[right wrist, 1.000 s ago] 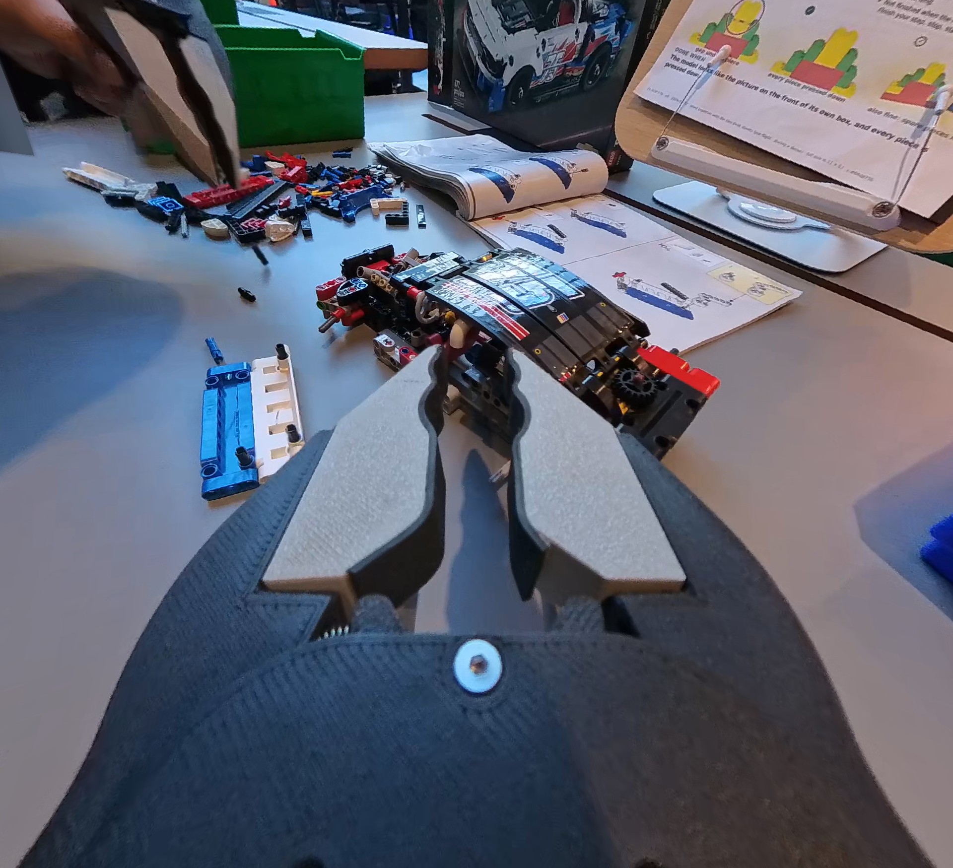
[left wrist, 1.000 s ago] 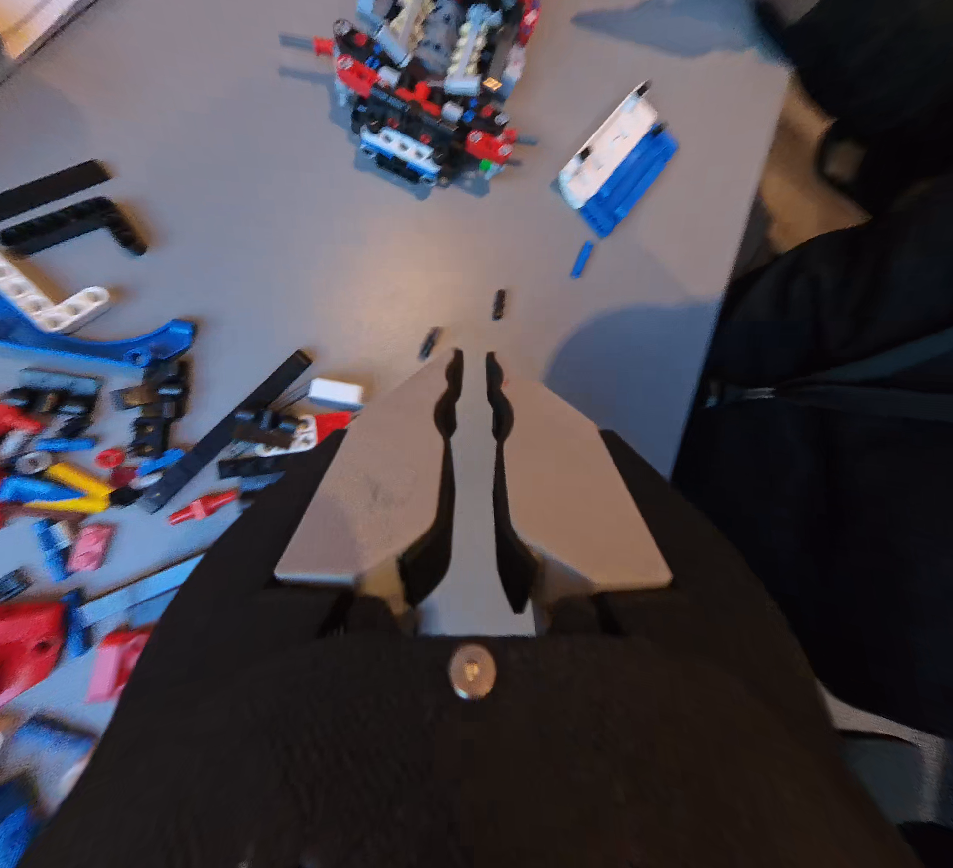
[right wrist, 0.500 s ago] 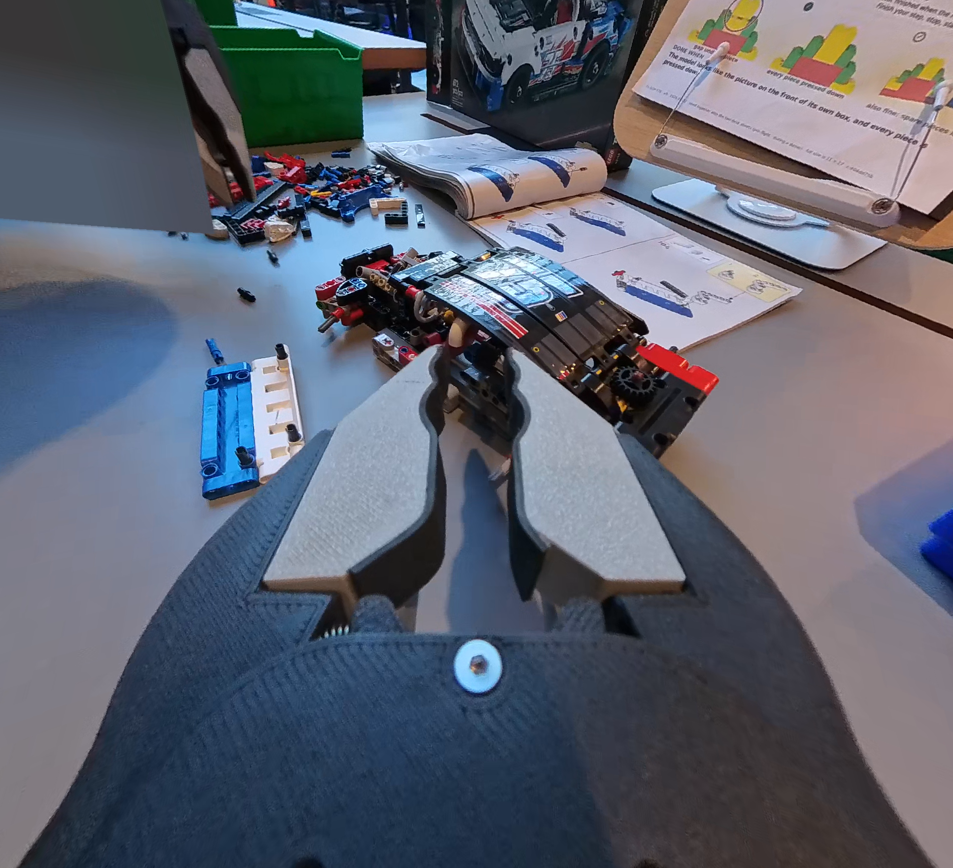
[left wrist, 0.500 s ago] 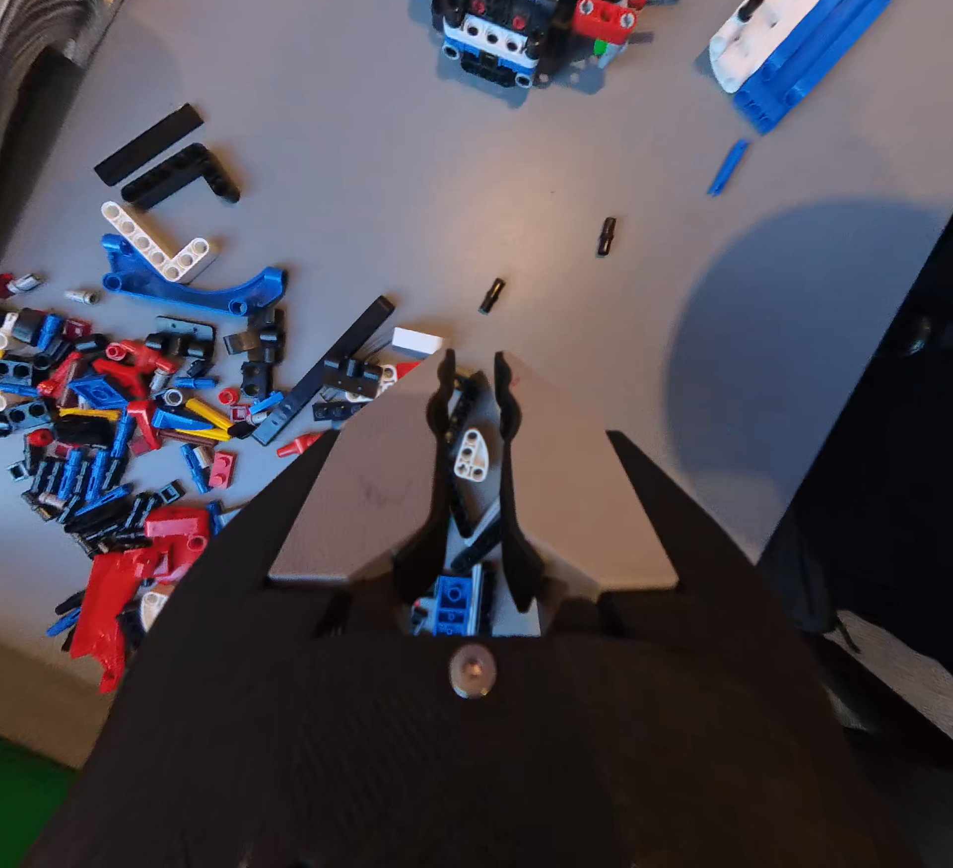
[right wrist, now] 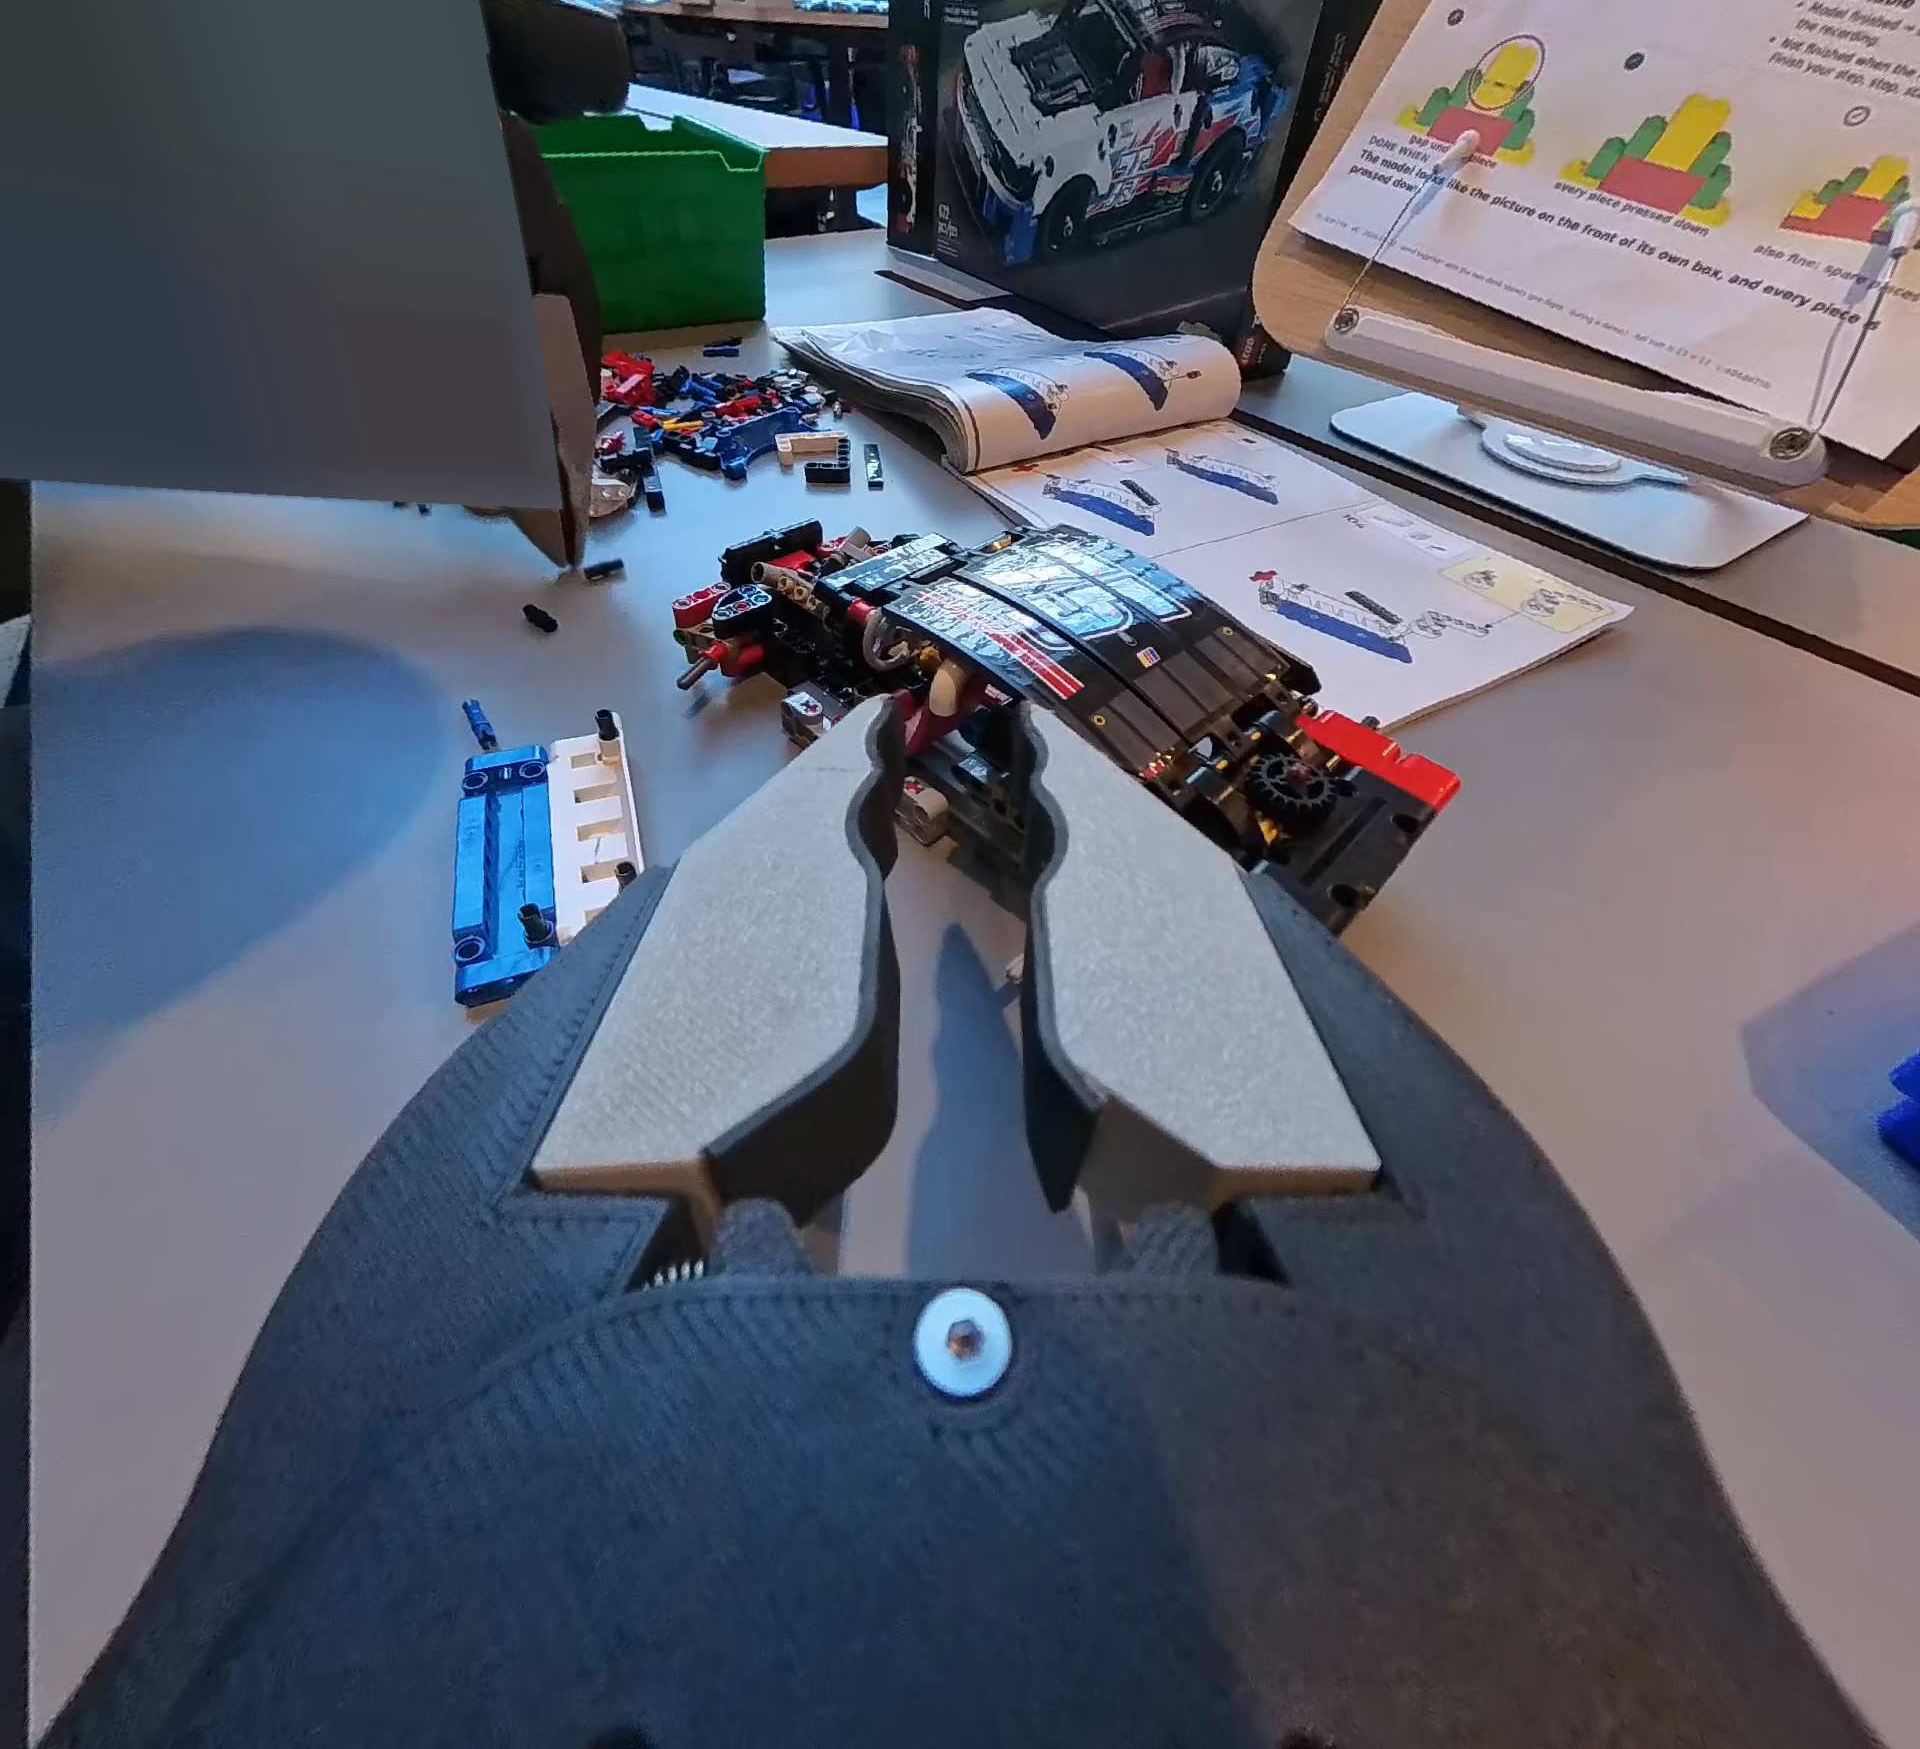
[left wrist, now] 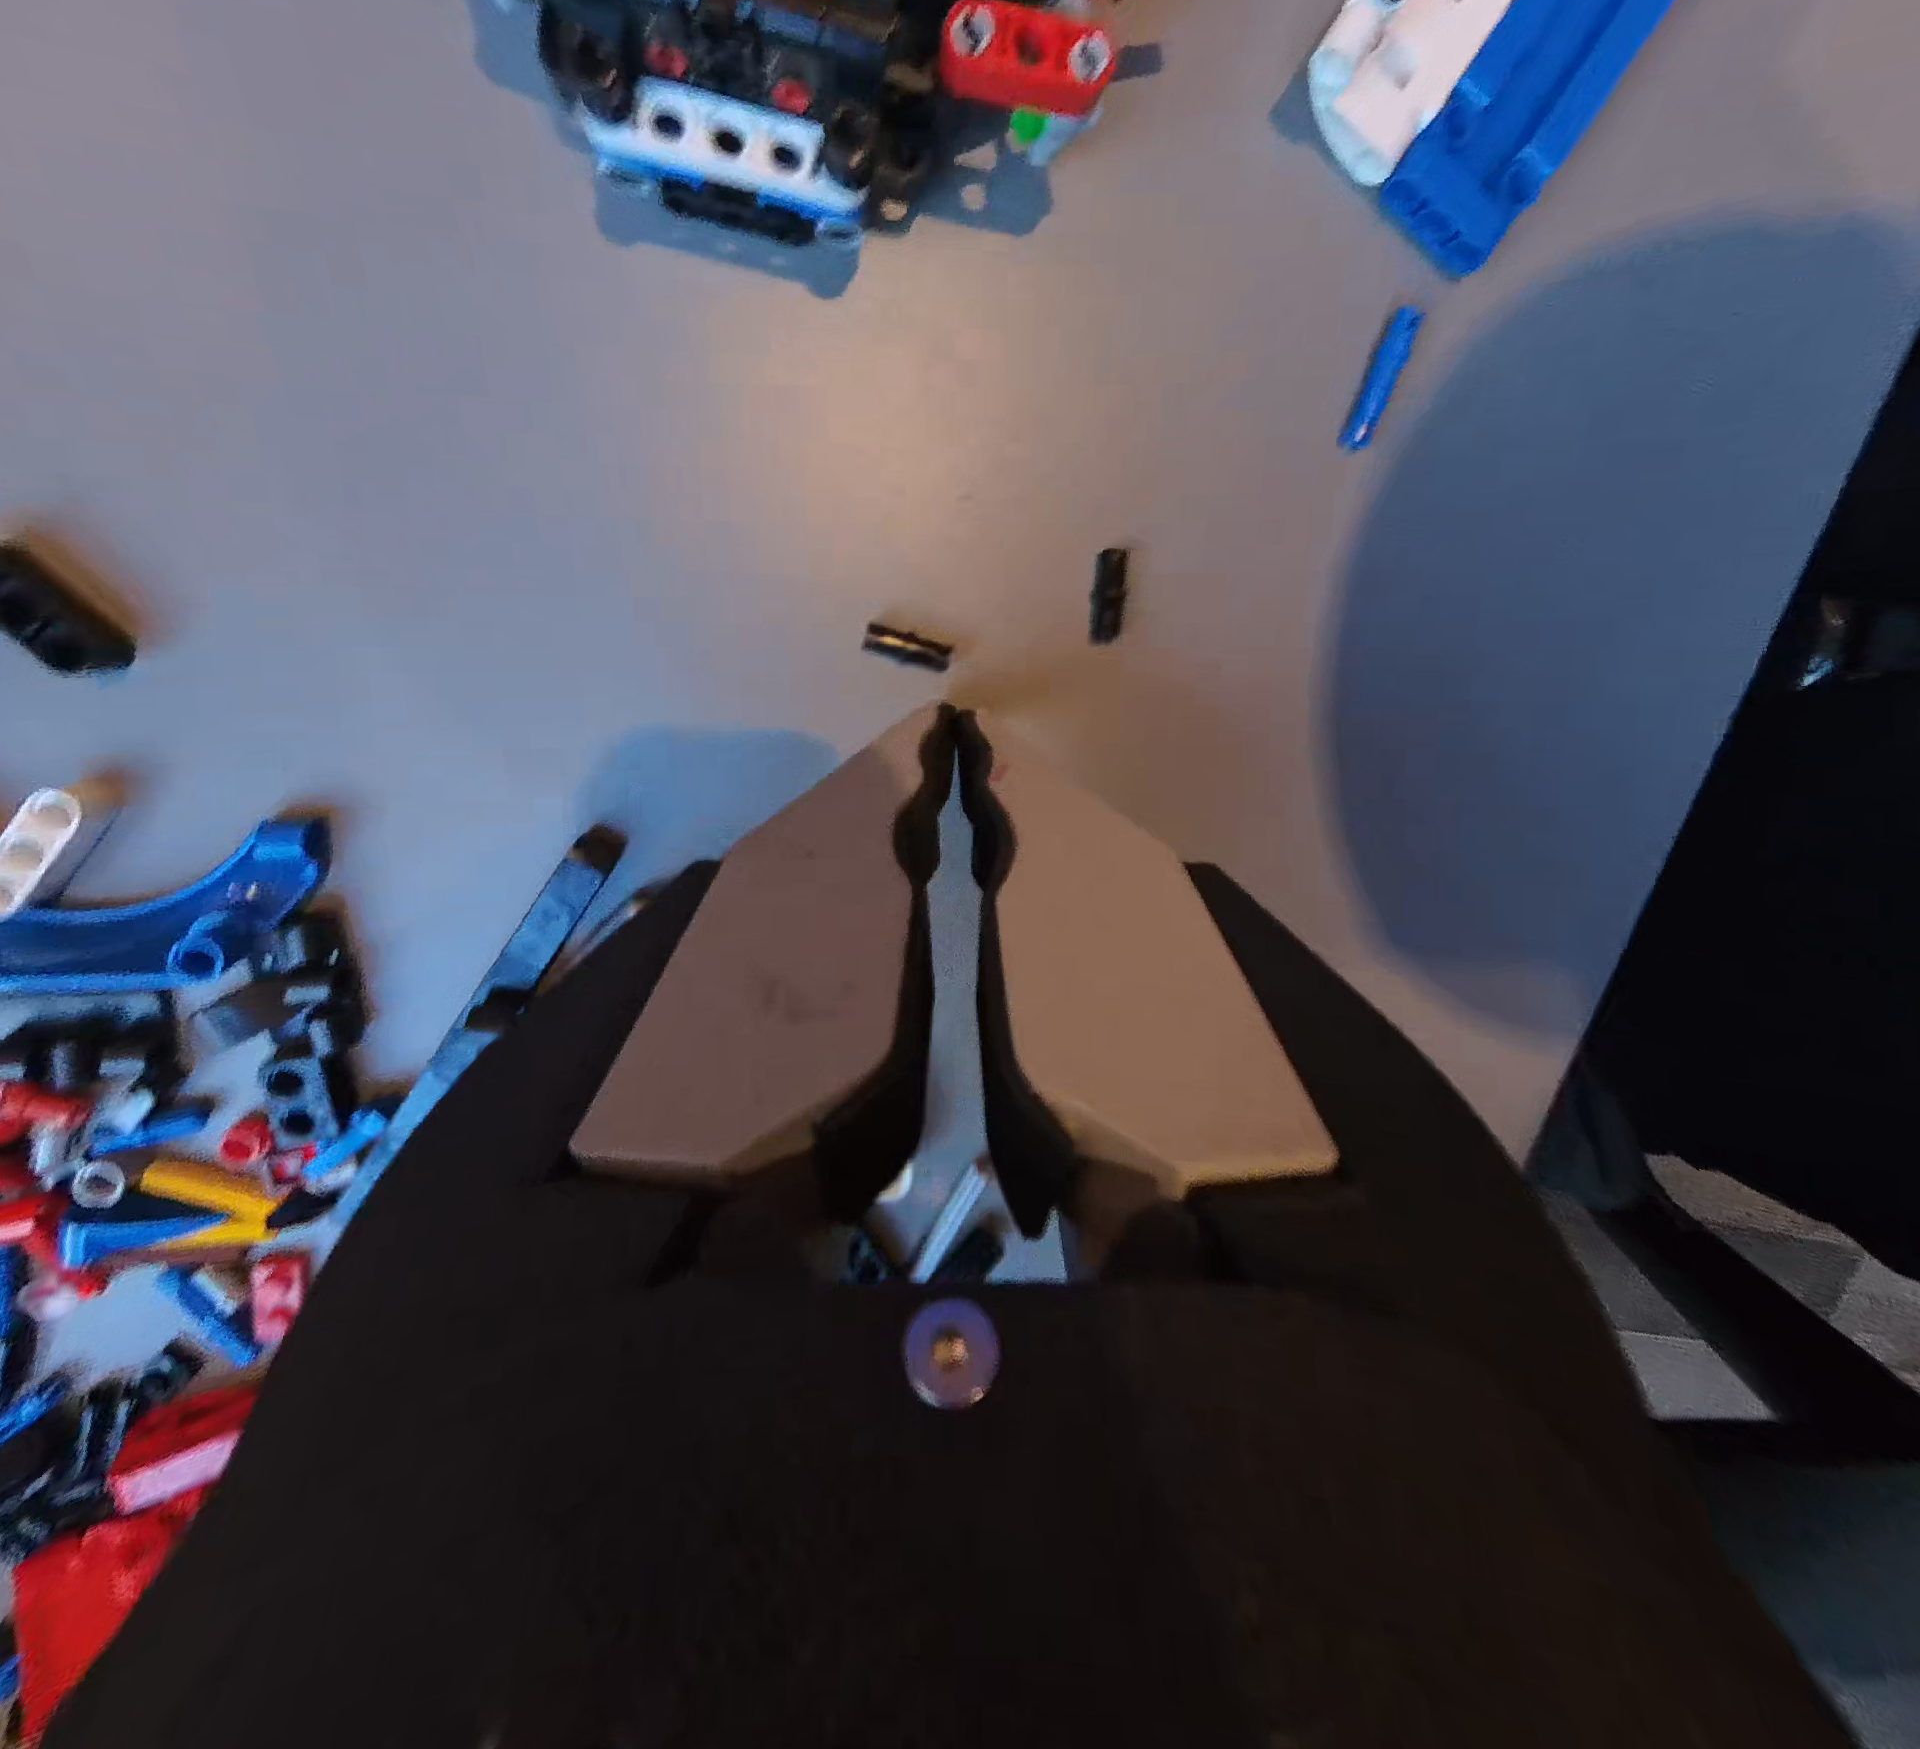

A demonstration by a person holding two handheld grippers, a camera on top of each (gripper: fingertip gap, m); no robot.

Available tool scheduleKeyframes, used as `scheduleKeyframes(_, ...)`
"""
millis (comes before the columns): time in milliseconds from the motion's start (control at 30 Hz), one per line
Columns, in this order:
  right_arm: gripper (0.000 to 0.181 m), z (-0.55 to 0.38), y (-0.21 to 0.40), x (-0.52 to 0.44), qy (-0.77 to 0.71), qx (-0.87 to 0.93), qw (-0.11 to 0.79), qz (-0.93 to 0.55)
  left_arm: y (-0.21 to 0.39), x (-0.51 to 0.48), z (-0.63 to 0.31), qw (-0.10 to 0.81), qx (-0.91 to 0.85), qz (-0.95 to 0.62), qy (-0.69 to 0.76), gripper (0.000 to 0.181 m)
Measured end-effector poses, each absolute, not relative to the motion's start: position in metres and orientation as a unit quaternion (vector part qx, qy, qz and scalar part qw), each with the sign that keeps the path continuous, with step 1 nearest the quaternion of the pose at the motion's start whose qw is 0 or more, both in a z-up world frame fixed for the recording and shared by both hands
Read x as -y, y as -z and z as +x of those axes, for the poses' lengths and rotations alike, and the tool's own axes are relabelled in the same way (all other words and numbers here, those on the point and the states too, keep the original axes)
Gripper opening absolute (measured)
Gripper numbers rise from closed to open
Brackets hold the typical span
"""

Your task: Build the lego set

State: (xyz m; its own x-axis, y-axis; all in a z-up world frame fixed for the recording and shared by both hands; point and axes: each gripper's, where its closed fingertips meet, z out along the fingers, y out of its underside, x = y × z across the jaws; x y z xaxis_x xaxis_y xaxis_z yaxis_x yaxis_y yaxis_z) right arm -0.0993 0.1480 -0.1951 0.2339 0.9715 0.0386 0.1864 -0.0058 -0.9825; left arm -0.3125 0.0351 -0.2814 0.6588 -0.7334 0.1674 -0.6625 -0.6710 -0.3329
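The part-built car model (right wrist: 1039, 660) lies on the grey table, and its front end shows in the left wrist view (left wrist: 769, 6). My left gripper (left wrist: 954, 720) is shut, its tips down at the table just short of a black pin (left wrist: 906, 643); I see nothing between them. A second black pin (left wrist: 1109, 593) lies to the right. The left gripper also shows in the right wrist view (right wrist: 561, 494). My right gripper (right wrist: 956, 733) is open and empty, close to the model's near side. A blue and white panel (right wrist: 540, 837) lies left of it.
A pile of loose pieces (left wrist: 156, 1128) lies left of my left gripper. A blue pin (left wrist: 1377, 378) lies near the panel. An open instruction booklet (right wrist: 1039, 390), the set's box (right wrist: 1122, 89), a green bin (right wrist: 665, 213) and a document stand (right wrist: 1558, 442) stand behind the model. The grippers' ends are close to 25 centimeters from one another.
My left gripper has moved off the loose pile toward the two black pins, dropped lower, and closed its jaws. One pin has turned. The right gripper has not moved.
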Motion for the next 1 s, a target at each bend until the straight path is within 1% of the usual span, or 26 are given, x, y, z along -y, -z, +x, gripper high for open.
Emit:
scheduleKeyframes(133, 0.017, -0.099, 0.196, -0.148, -0.381, 0.485, 0.512, -0.597, 0.281, -0.039, -0.291, 0.137, -0.402, -0.892, 0.154, 0.0)
scheduleKeyframes(267, 0.017, -0.098, 0.196, -0.149, -0.383, 0.483, 0.512, -0.599, 0.273, -0.036, -0.306, 0.149, -0.383, -0.901, 0.14, 0.0)
scheduleKeyframes(367, 0.017, -0.097, 0.195, -0.149, -0.385, 0.482, 0.512, -0.598, 0.25, -0.037, -0.345, 0.175, -0.34, -0.919, 0.096, 0.0)
scheduleKeyframes(467, 0.018, -0.098, 0.195, -0.149, -0.386, 0.482, 0.511, -0.598, 0.225, -0.044, -0.408, 0.203, -0.264, -0.943, 0.01, 0.0)
scheduleKeyframes(500, 0.018, -0.099, 0.196, -0.149, -0.385, 0.483, 0.51, -0.599, 0.22, -0.046, -0.428, 0.206, -0.235, -0.95, -0.011, 0.009)
scheduleKeyframes(600, 0.018, -0.1, 0.198, -0.151, -0.38, 0.484, 0.509, -0.602, 0.214, -0.052, -0.463, 0.218, -0.18, -0.959, -0.02, 0.012)
scheduleKeyframes(767, 0.017, -0.1, 0.2, -0.16, -0.364, 0.476, 0.515, -0.613, 0.225, -0.066, -0.484, 0.218, -0.167, -0.962, -0.008, 0.01)
scheduleKeyframes(900, 0.017, -0.099, 0.202, -0.165, -0.355, 0.47, 0.518, -0.621, 0.237, -0.073, -0.481, 0.216, -0.181, -0.959, 0.015, 0.006)
scheduleKeyframes(1000, 0.017, -0.099, 0.202, -0.167, -0.347, 0.467, 0.522, -0.624, 0.245, -0.076, -0.494, 0.208, -0.176, -0.962, -0.007, 0.005)
